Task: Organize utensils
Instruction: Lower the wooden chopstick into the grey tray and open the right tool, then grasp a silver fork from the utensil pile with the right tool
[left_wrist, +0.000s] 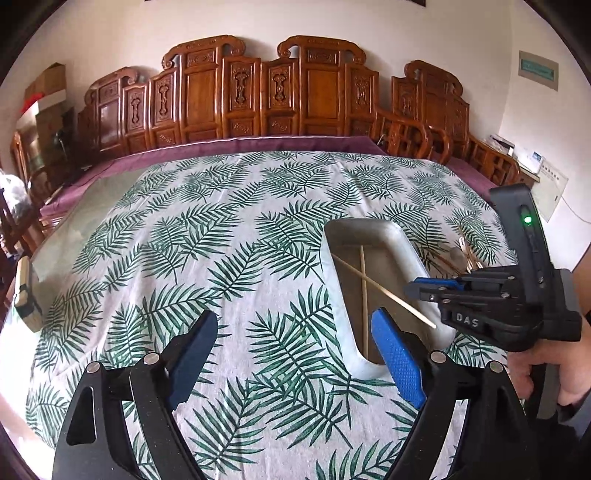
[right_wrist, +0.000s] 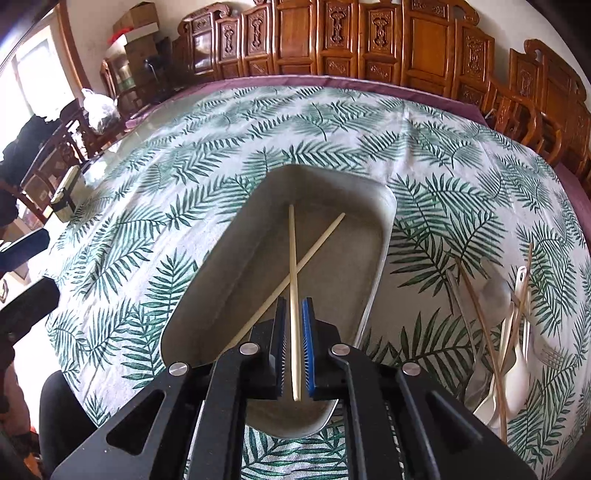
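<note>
A grey metal tray (left_wrist: 334, 288) (right_wrist: 236, 236) lies on the leaf-print cloth. My right gripper (right_wrist: 294, 302) (left_wrist: 412, 286) hangs over the tray's near end, shut on a pale chopstick (right_wrist: 292, 258) (left_wrist: 376, 286). Its far tip rests in the tray, across a second chopstick (right_wrist: 317, 243) (left_wrist: 364, 295) that lies on the tray floor. My left gripper (left_wrist: 295, 354) stands open and holds nothing, at the tray's near left corner. A pile of loose utensils (right_wrist: 509, 332) (left_wrist: 463, 254), with white spoons, forks and chopsticks, lies right of the tray.
The table (left_wrist: 221, 221) carries a green leaf-print cloth. Carved wooden chairs (left_wrist: 258, 92) line its far side. A small box (left_wrist: 24, 291) (right_wrist: 66, 195) sits at the left edge. A person's hand (left_wrist: 554, 369) grips the right gripper's handle.
</note>
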